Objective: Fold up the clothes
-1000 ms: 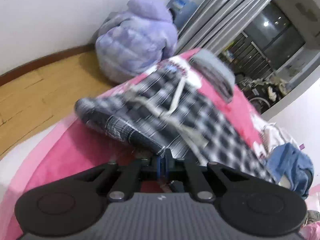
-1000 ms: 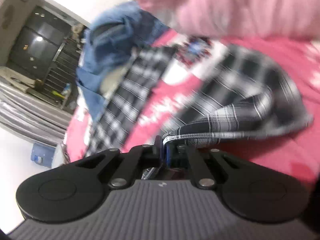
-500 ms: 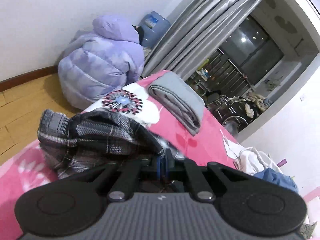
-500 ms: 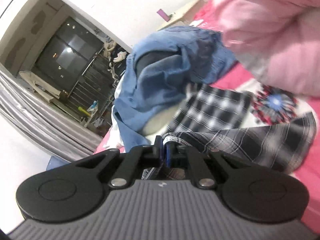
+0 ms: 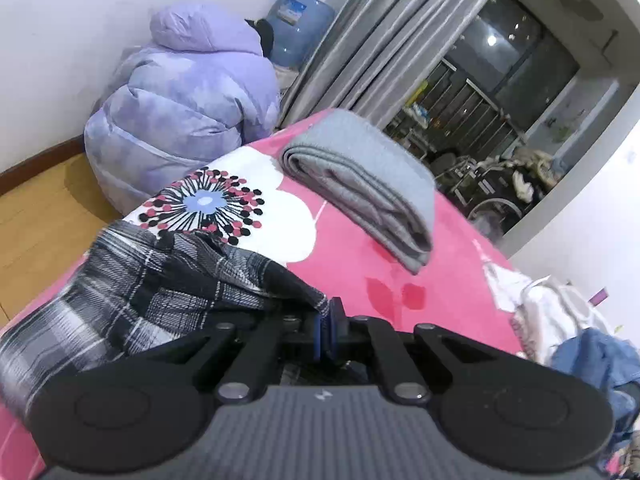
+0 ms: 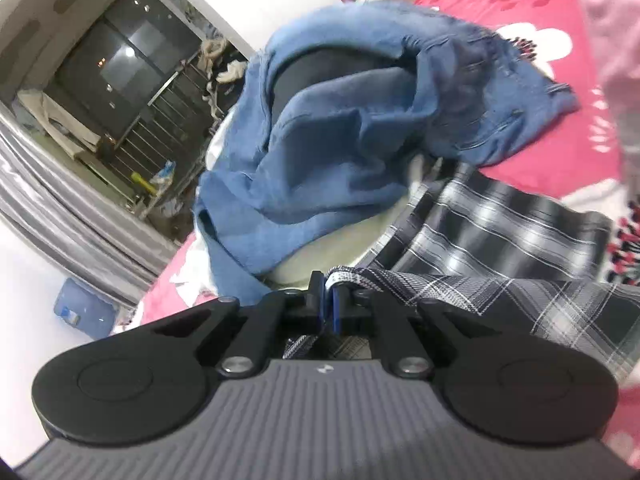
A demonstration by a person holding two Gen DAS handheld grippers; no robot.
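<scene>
A black-and-white plaid garment [image 5: 132, 292] lies bunched on the pink flowered bedspread [image 5: 360, 268]. My left gripper [image 5: 328, 320] is shut on an edge of it, with the cloth trailing to the left. In the right wrist view the same plaid garment [image 6: 520, 264] spreads to the right, and my right gripper [image 6: 326, 300] is shut on its striped hem. A folded grey garment [image 5: 368, 176] rests further back on the bed.
A crumpled blue denim piece [image 6: 360, 128] lies just beyond the right gripper, over something white. A lilac puffer jacket [image 5: 184, 104] sits on the wooden floor by the wall, a blue water bottle [image 5: 296, 20] and grey curtains [image 5: 400, 28] behind it. Pink cloth [image 6: 612, 40] hangs at right.
Both grippers have carried the plaid garment across the bed; it went from stretched out to bunched near each gripper. The folded grey garment and the denim pile now appear closer.
</scene>
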